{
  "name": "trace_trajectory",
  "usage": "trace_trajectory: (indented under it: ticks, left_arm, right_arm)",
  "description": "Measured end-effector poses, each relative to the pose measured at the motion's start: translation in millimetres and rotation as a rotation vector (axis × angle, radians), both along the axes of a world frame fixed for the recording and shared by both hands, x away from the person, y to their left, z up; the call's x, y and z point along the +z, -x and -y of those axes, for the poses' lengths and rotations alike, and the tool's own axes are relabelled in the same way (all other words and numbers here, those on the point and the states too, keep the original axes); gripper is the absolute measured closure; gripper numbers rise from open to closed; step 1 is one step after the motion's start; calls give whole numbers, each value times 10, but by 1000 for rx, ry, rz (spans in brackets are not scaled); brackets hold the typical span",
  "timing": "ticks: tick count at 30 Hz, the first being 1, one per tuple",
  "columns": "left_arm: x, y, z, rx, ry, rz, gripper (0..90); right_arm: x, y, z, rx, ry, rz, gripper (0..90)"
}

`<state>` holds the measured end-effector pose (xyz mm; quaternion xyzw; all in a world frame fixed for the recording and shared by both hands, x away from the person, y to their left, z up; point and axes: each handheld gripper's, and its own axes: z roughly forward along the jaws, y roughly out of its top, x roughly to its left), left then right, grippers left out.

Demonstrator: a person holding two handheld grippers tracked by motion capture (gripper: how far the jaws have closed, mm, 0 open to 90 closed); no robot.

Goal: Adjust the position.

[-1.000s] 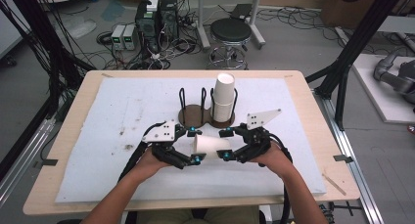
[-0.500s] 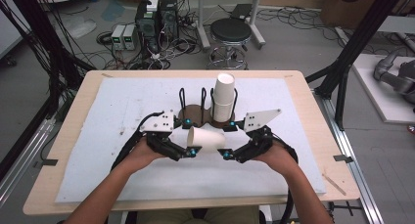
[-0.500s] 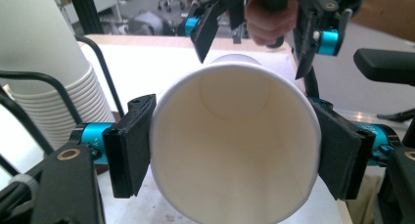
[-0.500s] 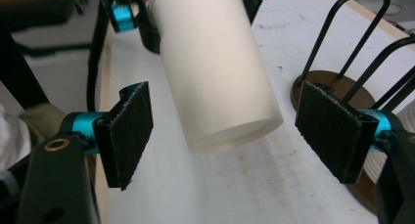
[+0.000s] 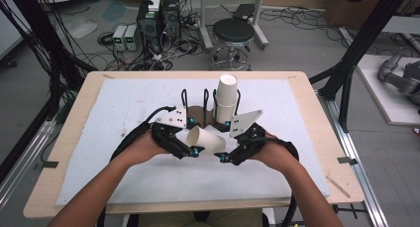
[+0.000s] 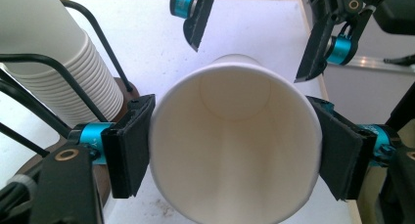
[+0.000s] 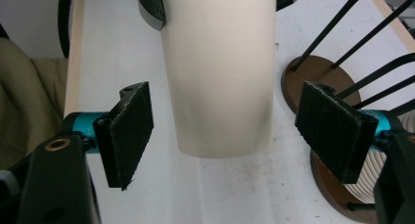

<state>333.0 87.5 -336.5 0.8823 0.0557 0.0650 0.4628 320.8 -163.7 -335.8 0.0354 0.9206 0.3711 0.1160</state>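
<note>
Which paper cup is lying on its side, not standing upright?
The single cup held in the left claw, in front of the rack. It lies sideways in the air; the other cups stand as a stack in the rack.

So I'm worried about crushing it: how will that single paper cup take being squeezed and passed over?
The paper cup looks thin-walled, so it probably dents easily, though its rolled rim seems round between the left gripper fingers. It is likely very light. Tapered and round, it would probably roll in a curve if dropped.
</note>
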Motion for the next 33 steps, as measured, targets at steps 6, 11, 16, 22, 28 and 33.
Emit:
trace_trajectory:
  ticks: [6,11,16,22,28,33]
  left_arm:
    - [15,1,70,-15,-34,7,245]
    - [9,0,115,-18,-54,9,245]
    - [-1,1,134,-20,-60,8,246]
    - [-6,3,145,-24,-65,9,245]
    - [-6,7,154,-19,-55,14,238]
    - [-17,11,167,-6,-38,4,216]
  right_arm:
    - [-27,-14,-105,18,75,17,233]
    - [-73,-27,-188,30,122,24,236]
    - [-110,-30,-246,34,151,24,241]
    - [-144,-37,-282,33,183,23,287]
    - [-154,-26,-297,18,186,13,317]
    - [-166,-33,-303,11,185,8,317]
